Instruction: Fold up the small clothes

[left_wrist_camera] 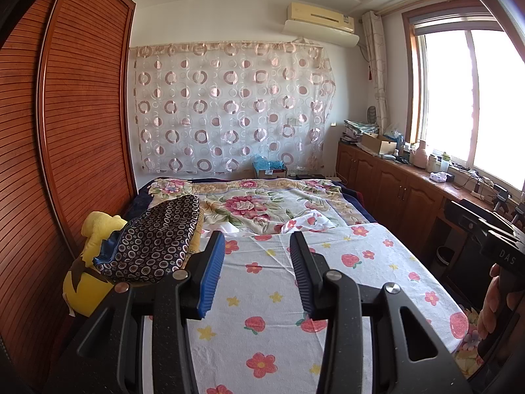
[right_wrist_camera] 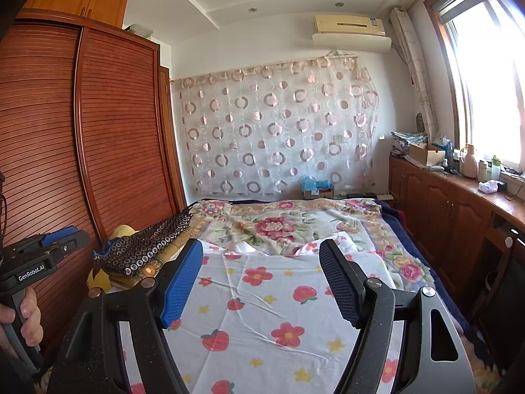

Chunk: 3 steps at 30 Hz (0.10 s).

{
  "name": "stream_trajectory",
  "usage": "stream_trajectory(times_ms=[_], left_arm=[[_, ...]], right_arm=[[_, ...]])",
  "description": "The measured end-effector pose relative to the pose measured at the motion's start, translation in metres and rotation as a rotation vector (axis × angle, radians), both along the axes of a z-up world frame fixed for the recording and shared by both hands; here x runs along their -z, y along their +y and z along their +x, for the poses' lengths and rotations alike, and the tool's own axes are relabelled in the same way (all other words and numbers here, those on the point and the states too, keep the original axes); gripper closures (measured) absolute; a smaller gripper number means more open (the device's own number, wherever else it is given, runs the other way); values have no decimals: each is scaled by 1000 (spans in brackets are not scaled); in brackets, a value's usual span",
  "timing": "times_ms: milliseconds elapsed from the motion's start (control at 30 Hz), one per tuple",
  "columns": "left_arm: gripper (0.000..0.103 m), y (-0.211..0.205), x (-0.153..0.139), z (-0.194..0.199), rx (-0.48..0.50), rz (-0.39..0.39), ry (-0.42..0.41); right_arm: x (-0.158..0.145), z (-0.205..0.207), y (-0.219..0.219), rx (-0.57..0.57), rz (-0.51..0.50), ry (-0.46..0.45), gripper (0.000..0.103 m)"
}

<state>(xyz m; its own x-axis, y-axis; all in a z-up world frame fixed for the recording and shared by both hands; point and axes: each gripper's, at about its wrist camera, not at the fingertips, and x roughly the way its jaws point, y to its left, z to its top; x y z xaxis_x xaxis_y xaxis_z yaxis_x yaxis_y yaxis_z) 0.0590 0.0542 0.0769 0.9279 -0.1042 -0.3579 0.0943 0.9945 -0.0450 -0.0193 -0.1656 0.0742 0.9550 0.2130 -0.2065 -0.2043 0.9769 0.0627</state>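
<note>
A white cloth printed with strawberries and flowers [left_wrist_camera: 295,279] lies spread flat on the bed, its far edge rumpled [left_wrist_camera: 305,221]. It also shows in the right wrist view [right_wrist_camera: 272,302]. My left gripper [left_wrist_camera: 257,241] is open and empty, held above the cloth's near part. My right gripper [right_wrist_camera: 261,249] is open and empty, also above the cloth. The left gripper shows at the left edge of the right wrist view [right_wrist_camera: 62,239]; the right gripper's body shows at the right edge of the left wrist view [left_wrist_camera: 502,252].
A floral blanket [left_wrist_camera: 262,203] covers the bed beyond the cloth. A dark patterned pillow [left_wrist_camera: 154,236] and a yellow plush toy [left_wrist_camera: 88,262] lie at the bed's left. A slatted wardrobe [left_wrist_camera: 65,131] stands left; a cluttered wooden cabinet [left_wrist_camera: 393,184] runs under the window at right.
</note>
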Motion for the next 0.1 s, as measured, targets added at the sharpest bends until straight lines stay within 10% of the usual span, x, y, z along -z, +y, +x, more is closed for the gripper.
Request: stream_trajectory(times_ms=[100], left_arm=[[61,0,0,0,1,1,1]], right_arm=[[0,1,1,1,0,1,28]])
